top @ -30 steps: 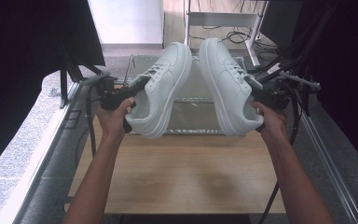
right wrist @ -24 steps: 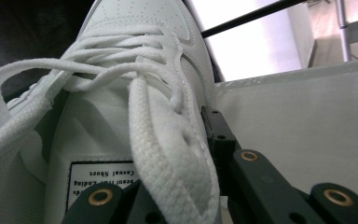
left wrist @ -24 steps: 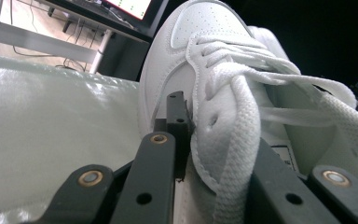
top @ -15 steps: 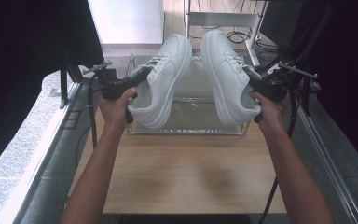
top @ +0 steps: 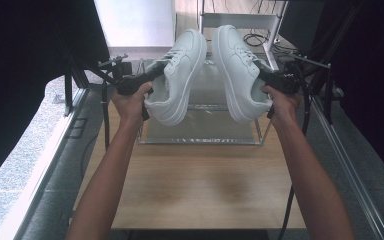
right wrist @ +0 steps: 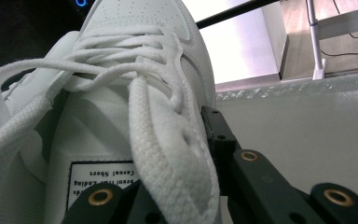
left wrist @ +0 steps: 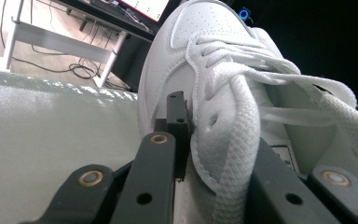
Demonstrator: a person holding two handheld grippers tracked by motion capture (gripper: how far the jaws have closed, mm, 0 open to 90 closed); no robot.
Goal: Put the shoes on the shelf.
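High view: two white leather lace-up sneakers are held aloft, tipped on their sides, soles turned inward toward each other — left sneaker (top: 177, 75) in the left gripper (top: 152, 75), right sneaker (top: 240, 70) in the right gripper (top: 262, 75). Each pair of jaws is clamped on the eyelet flap beside the laces, a thin edge that affords firm purchase. Below lies a clear acrylic open-topped box (top: 200, 137) on the wooden table (top: 195, 185), judged the destination; its near wall must be cleared.
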